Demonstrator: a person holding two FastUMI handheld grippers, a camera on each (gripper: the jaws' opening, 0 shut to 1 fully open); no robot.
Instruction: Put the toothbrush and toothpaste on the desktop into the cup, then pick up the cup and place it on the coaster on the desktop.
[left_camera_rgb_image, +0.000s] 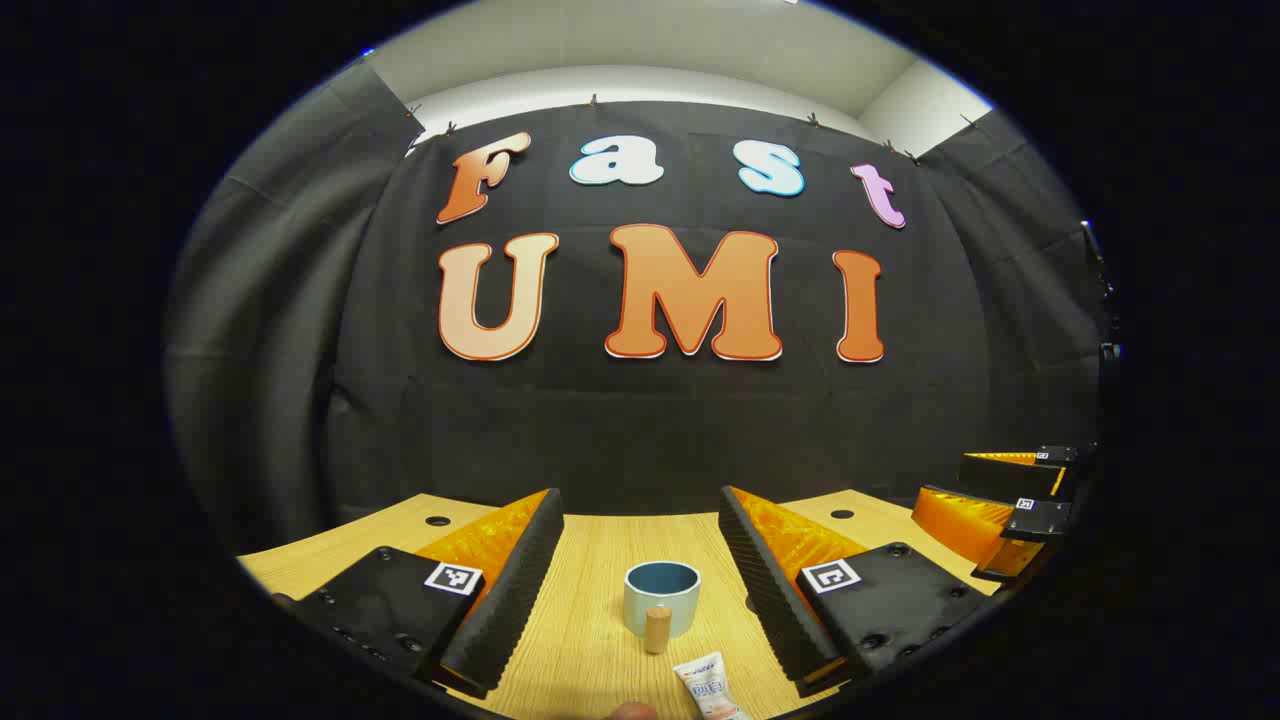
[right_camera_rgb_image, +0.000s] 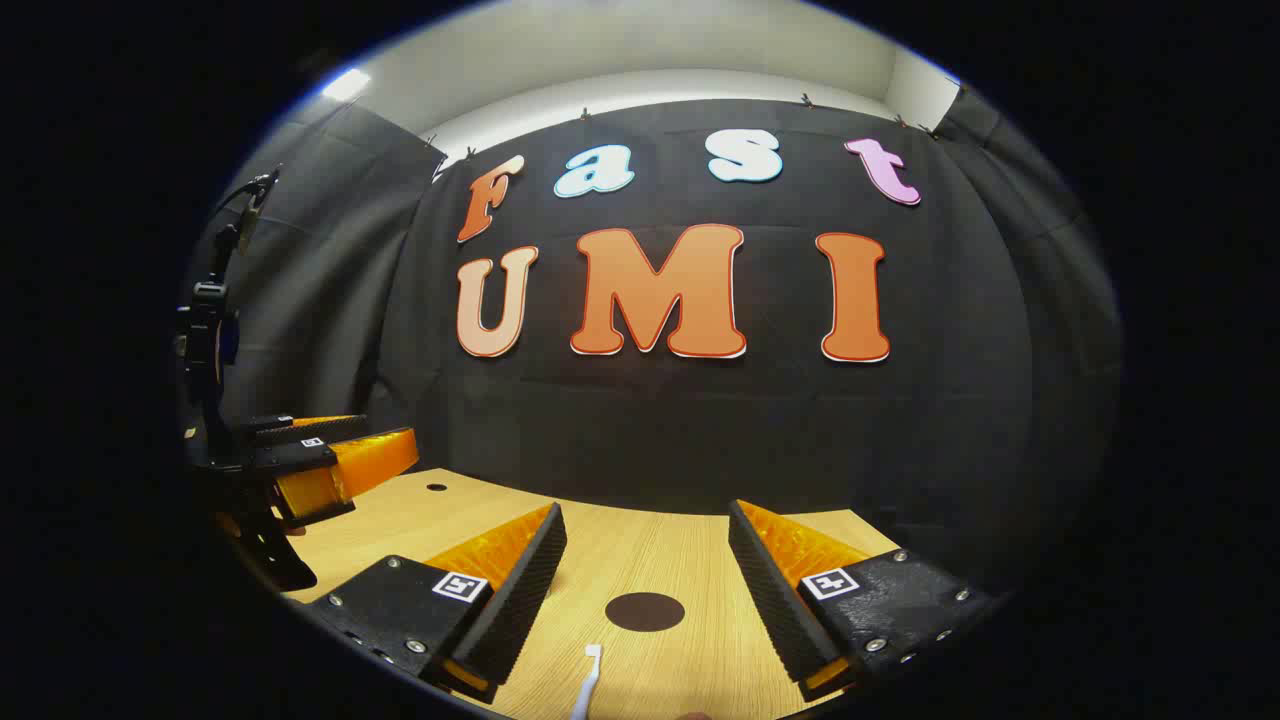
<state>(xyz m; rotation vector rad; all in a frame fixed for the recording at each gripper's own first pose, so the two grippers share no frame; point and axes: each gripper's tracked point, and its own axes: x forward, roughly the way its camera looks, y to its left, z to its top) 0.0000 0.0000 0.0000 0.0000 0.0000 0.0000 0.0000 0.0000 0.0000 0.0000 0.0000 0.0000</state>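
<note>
counter (left_camera_rgb_image: 590, 640): light wood grain, round holes near its far edge. on it, left gripper view: cup (left_camera_rgb_image: 661, 596) upright, a wooden peg-like handle on its near side; toothpaste (left_camera_rgb_image: 710, 688) lying flat just in front. right gripper view: dark round coaster (right_camera_rgb_image: 644, 611); toothbrush (right_camera_rgb_image: 588, 680) lying near it, apart.
</note>
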